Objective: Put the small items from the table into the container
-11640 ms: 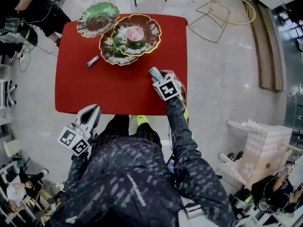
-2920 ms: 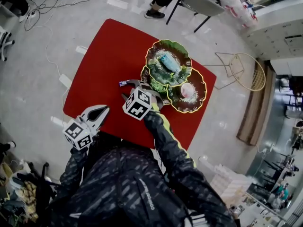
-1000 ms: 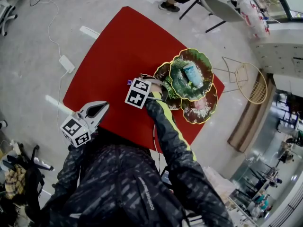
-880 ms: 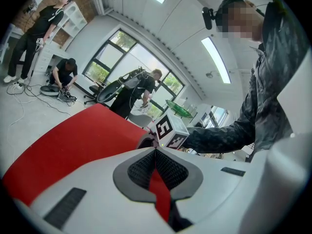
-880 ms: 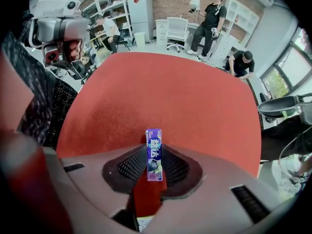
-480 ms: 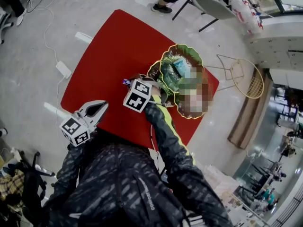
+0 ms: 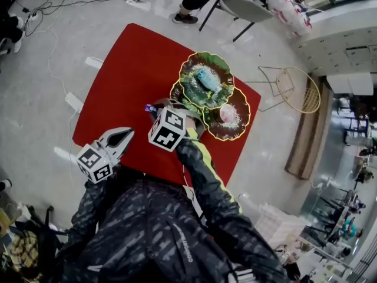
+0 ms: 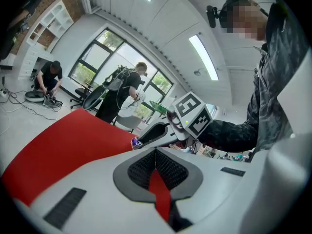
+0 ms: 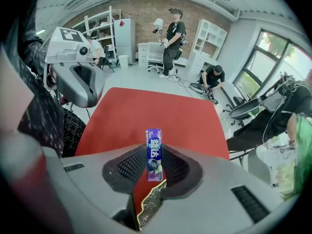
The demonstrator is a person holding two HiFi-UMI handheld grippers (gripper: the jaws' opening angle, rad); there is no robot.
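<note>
We count three leaf-shaped dishes and one gum pack, earlier on the surface, now grasped in our right gripper jaws; left gripper jaws clenched, empty.

Head view: the right tongs cover the purple pack except one end. The sleeve hides part of the near edge of the counter. The blue item and pink item in the dishes are too small to identify.

Right gripper view: the green dish is cut off at the frame's edge.
</note>
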